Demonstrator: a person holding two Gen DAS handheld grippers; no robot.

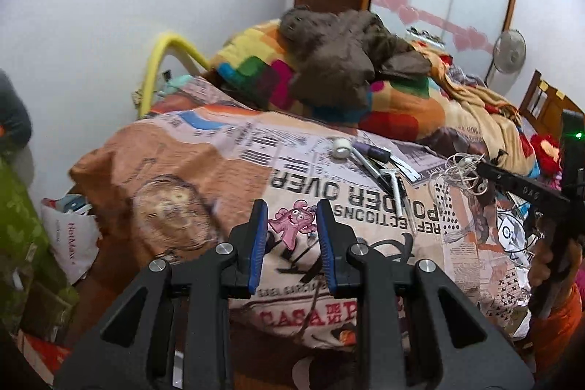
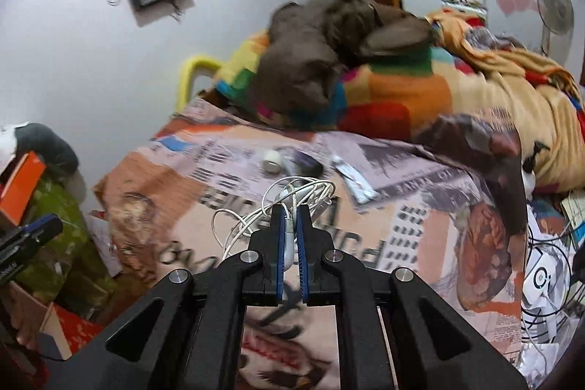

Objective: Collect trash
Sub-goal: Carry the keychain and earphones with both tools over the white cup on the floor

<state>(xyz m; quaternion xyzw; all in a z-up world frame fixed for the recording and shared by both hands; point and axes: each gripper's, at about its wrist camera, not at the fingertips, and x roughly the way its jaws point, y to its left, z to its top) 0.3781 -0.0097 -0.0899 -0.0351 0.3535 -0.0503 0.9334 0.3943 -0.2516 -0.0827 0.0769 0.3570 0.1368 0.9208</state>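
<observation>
White cable tangle [image 2: 292, 203] between right tongs [image 2: 291, 212]

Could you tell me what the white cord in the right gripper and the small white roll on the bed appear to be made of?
Cord: probably thin plastic-sheathed wire, smooth and slightly glossy; it falls in loose, springy loops.
Roll: looks like matte white tape wound on a hollow core, though paper or cloth cannot be told apart here.

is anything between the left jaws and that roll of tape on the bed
Nothing visible blocks it. The left gripper hangs with its jaws apart and empty over the printed bedspread; the tape roll lies farther up the bed, with only bare cover between. Pens and a wrapper lie just beyond it.
</observation>
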